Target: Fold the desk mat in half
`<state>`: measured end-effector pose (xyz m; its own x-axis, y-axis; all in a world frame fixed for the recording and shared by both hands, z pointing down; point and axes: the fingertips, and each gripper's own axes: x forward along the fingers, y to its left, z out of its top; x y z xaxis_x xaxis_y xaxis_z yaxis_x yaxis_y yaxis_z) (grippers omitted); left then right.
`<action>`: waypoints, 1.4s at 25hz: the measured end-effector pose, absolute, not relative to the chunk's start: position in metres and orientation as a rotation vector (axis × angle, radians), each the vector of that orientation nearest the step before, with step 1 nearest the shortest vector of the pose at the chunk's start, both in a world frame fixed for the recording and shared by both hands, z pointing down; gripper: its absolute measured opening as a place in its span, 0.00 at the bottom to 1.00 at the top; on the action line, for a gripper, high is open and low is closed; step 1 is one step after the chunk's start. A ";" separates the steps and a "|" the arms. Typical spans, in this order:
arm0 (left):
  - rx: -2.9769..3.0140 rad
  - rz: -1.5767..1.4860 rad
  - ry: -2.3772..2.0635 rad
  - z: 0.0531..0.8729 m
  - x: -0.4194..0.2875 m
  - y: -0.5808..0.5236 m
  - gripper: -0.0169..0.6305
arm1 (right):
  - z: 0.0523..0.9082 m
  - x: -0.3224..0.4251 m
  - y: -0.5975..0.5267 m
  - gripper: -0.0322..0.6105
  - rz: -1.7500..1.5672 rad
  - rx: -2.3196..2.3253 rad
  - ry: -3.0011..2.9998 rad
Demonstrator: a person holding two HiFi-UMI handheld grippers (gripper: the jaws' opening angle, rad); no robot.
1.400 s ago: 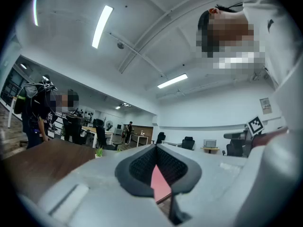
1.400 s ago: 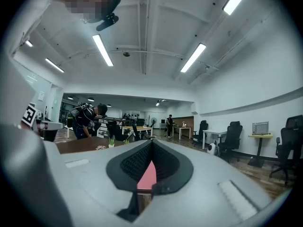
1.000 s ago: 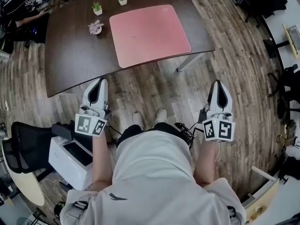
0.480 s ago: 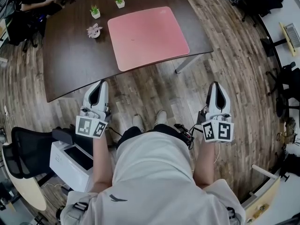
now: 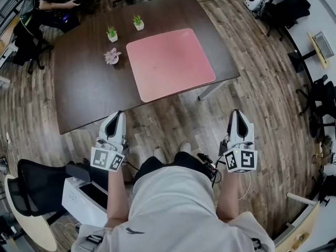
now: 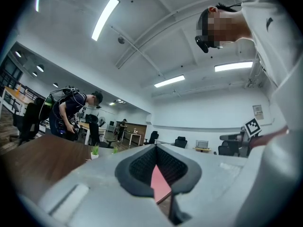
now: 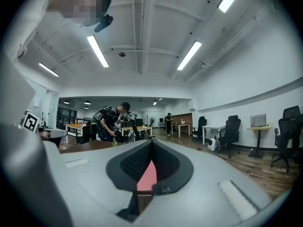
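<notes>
Head view: your left gripper (image 5: 119, 116) and right gripper (image 5: 237, 114), both clenched and empty, now sit nearer the dark table (image 5: 86, 91) than before. The pink desk mat (image 5: 170, 63) lies flat there, unfolded.

Left claw (image 5: 119, 114), right claw (image 5: 234, 112) white; grey shirt (image 5: 173, 209).

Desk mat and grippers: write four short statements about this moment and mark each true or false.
1. The pink desk mat lies flat and unfolded on the table. True.
2. The left gripper grips the mat's edge. False: it is short of the table, over the floor, and empty.
3. In the head view, a small flower pot stands on the table left of the mat. True.
4. The right gripper has its jaws wide open. False: they are together, with nothing between them.
</notes>
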<state>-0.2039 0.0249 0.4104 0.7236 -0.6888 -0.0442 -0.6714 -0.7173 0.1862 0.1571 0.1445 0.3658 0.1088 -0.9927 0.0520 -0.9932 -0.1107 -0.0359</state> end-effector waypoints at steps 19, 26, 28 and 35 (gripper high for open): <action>2.754 -0.182 -1.063 0.422 -0.199 -0.008 0.03 | 0.389 0.145 0.099 0.05 0.131 2.285 -2.101; 2.750 -0.174 -1.119 0.420 -0.162 -0.025 0.03 | 0.388 0.185 0.058 0.05 0.135 2.235 -2.170; 2.744 -0.176 -1.144 0.418 -0.152 -0.031 0.03 | 0.388 0.197 0.048 0.05 0.134 2.214 -2.189; 2.701 -0.174 -1.260 0.417 -0.132 -0.047 0.03 | 0.389 0.232 0.012 0.05 0.149 2.143 -2.253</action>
